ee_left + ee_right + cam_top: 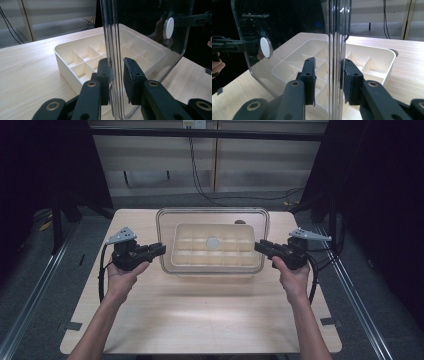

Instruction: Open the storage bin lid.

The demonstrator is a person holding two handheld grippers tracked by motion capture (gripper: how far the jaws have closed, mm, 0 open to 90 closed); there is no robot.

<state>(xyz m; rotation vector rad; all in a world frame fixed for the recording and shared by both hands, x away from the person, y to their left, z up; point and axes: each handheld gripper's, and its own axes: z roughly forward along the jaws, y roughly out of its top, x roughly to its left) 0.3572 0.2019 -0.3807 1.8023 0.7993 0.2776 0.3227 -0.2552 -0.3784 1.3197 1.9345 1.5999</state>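
Observation:
A clear plastic lid (214,216) with a white round knob (213,242) hovers level over a cream compartment tray (181,251) in the middle of the table. My left gripper (161,249) is shut on the lid's left edge and my right gripper (259,246) on its right edge. In the left gripper view the lid (150,22) stands edge-on between the black jaws of the left gripper (117,72), with the tray (62,53) behind it. The right gripper view has the same rim between the jaws of the right gripper (328,75), with the knob (265,47) and the tray (384,53) beyond.
The light wooden table (200,315) has bare room in front of the tray and at both sides. Black cables (200,185) run down the wall behind it. Dark curtains and floor rails (360,295) flank the table.

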